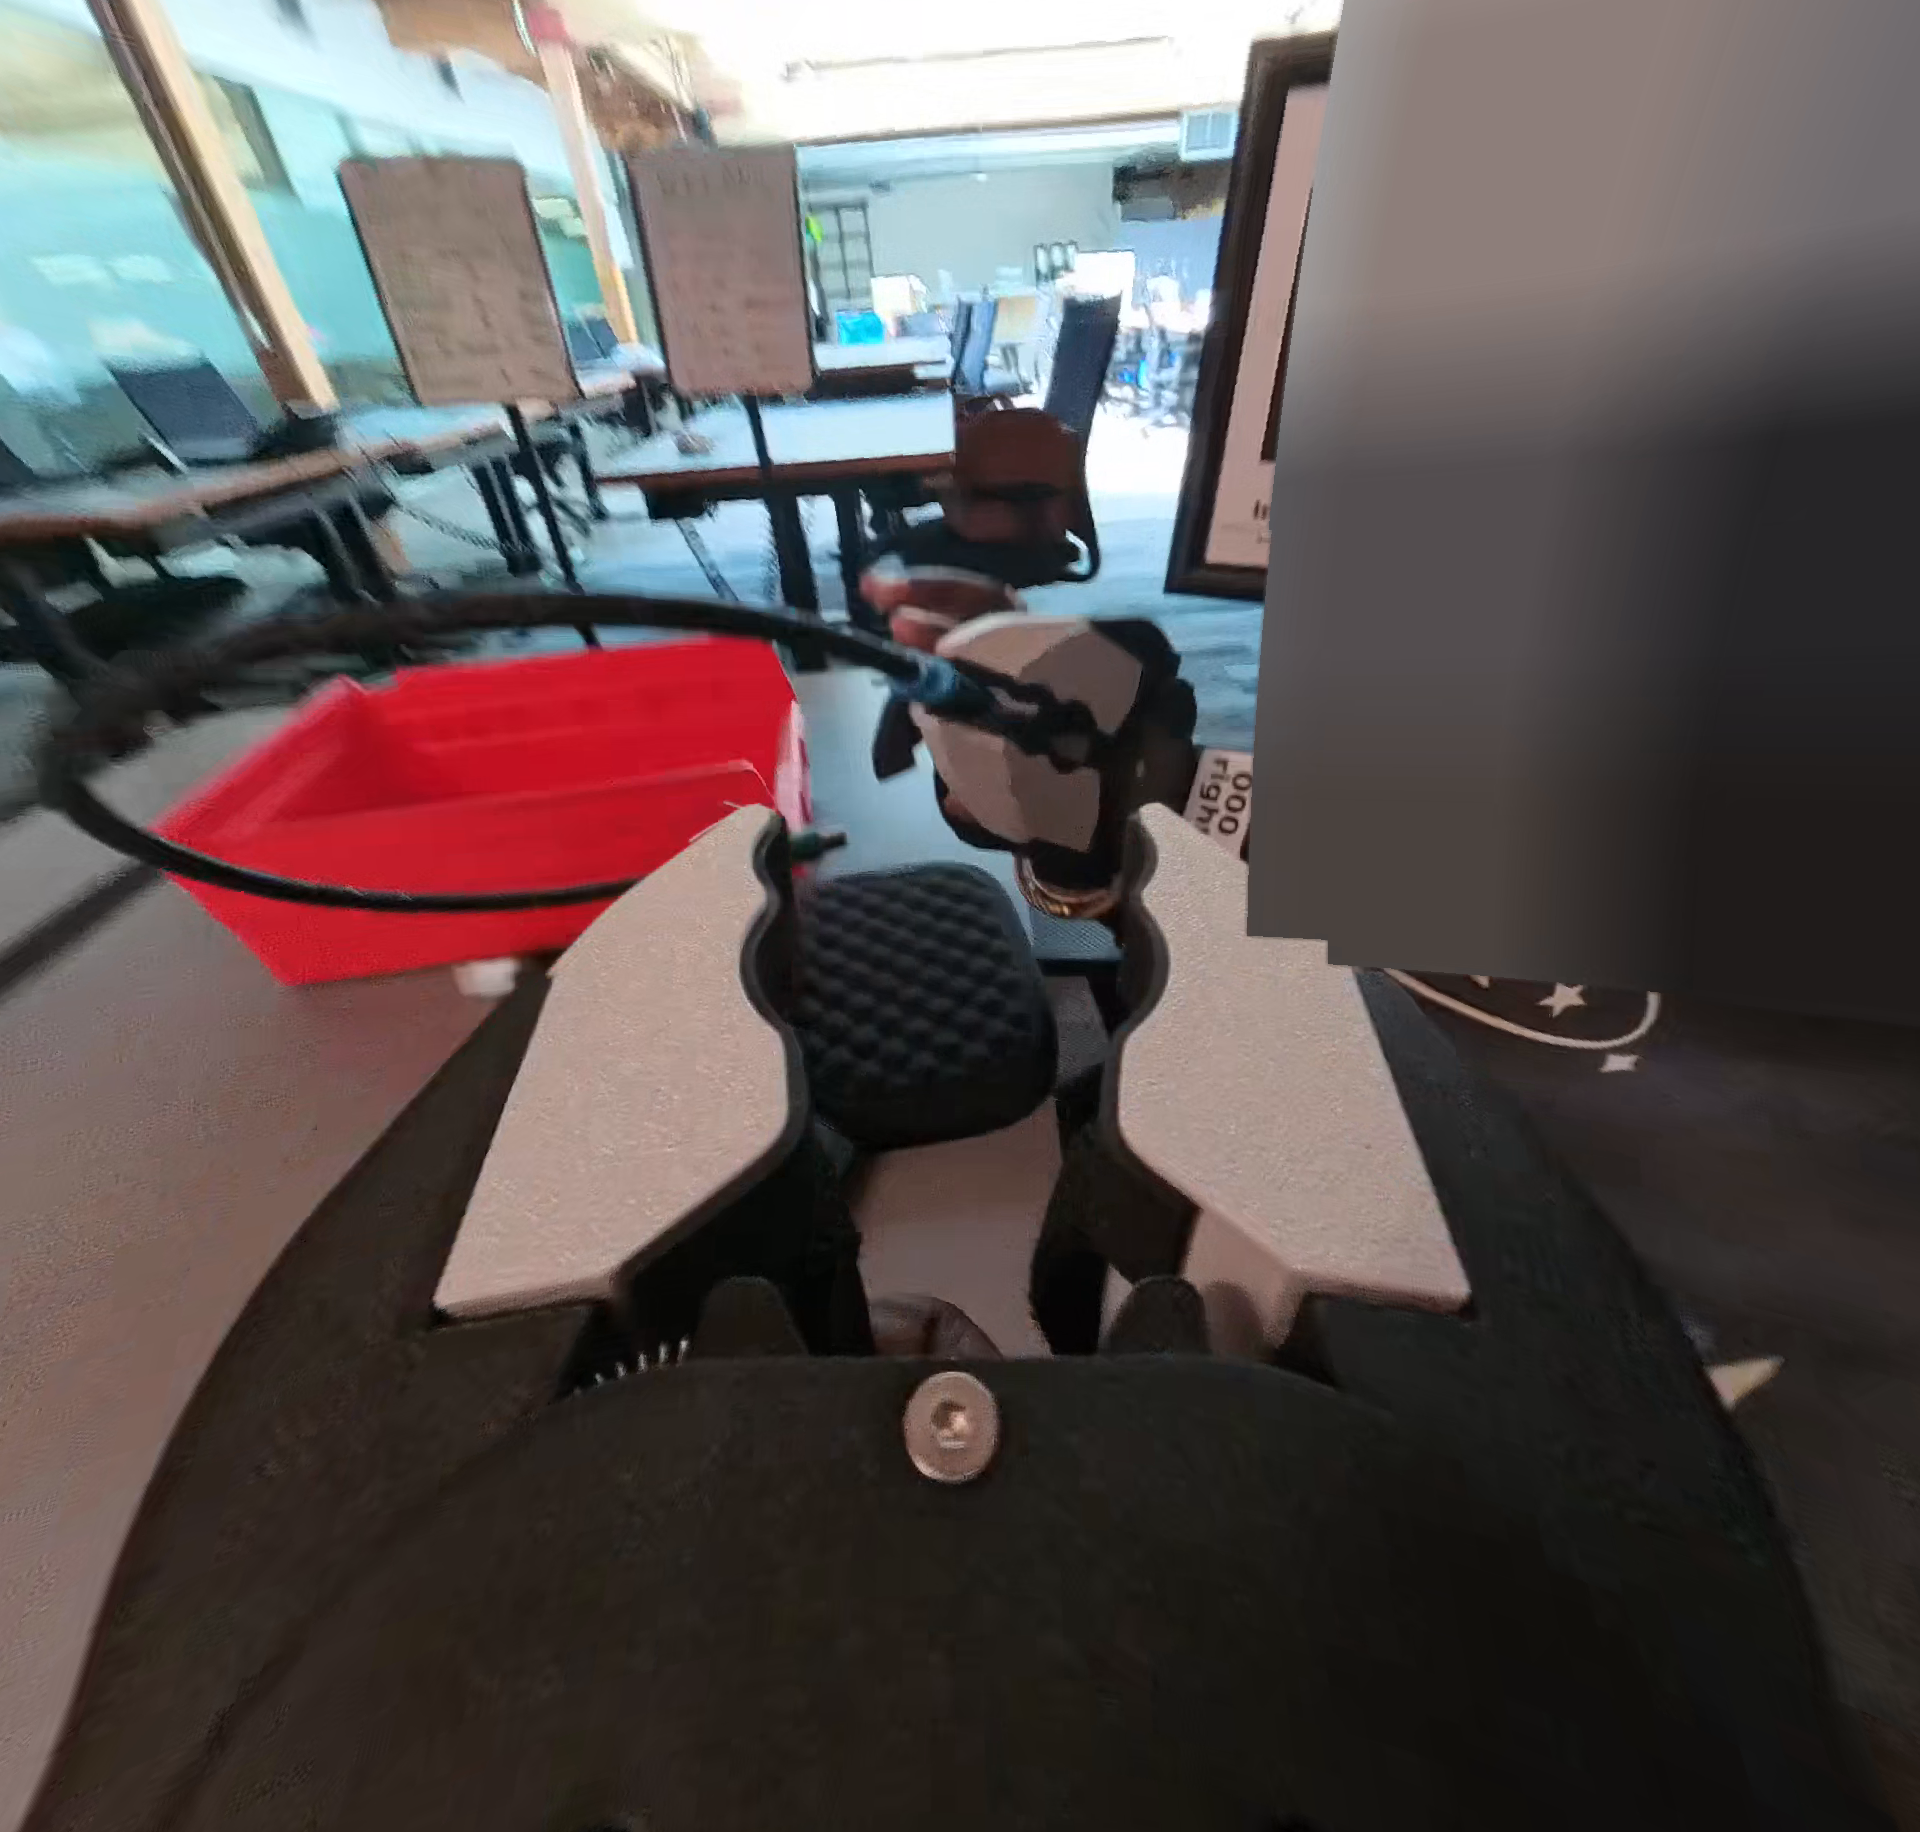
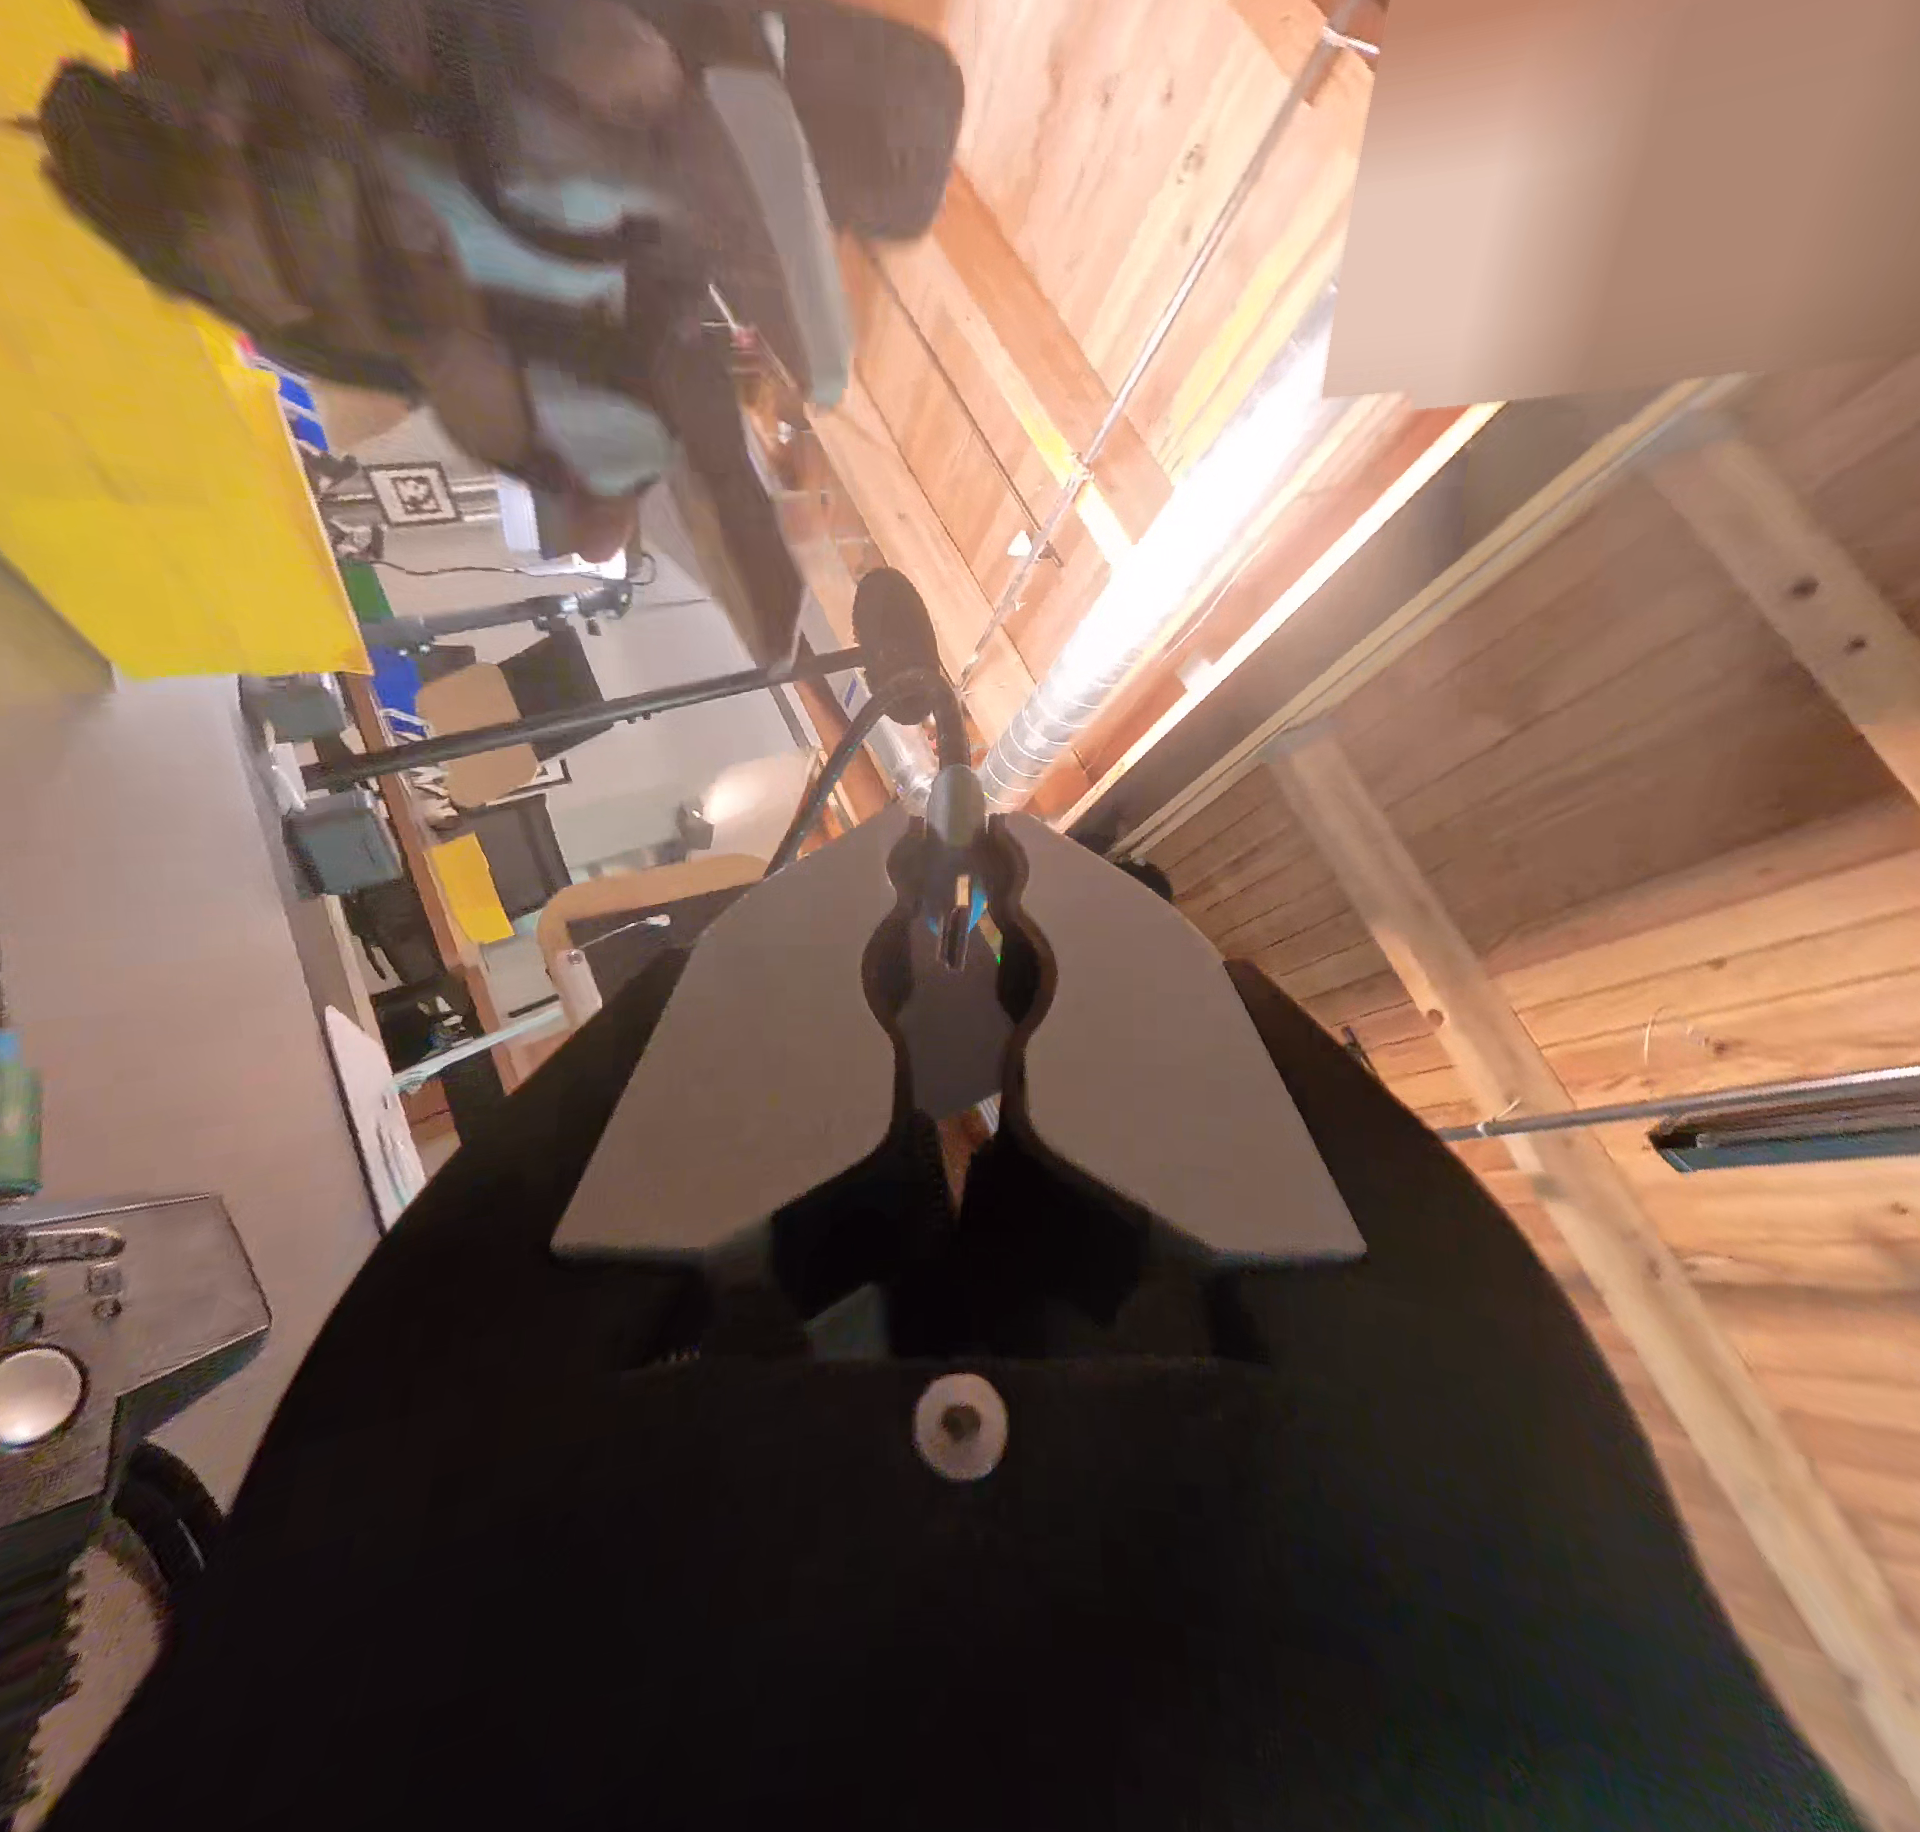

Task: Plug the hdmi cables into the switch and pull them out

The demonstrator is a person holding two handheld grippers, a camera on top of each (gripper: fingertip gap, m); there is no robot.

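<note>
In the left wrist view my left gripper (image 1: 956,847) is shut on the HDMI switch (image 1: 920,1003), a black box with a diamond-textured top, and holds it just above the table. Beyond it, my right gripper (image 1: 1023,743) grips a plug with a blue-grey collar (image 1: 940,686). Its black cable (image 1: 312,639) loops out to the left. In the right wrist view my right gripper (image 2: 956,847) is shut on that HDMI plug (image 2: 951,909), and the cable (image 2: 831,774) leaves past the fingertips. The plug is apart from the switch. The left gripper (image 2: 582,255) shows blurred at upper left.
A red plastic bin (image 1: 499,795) stands on the brown table (image 1: 208,1107) just left of the switch. A dark cloth with white stars (image 1: 1558,1024) lies to the right. Desks and chairs stand farther back. The right wrist view is tilted up at wooden ceiling boards (image 2: 1662,847).
</note>
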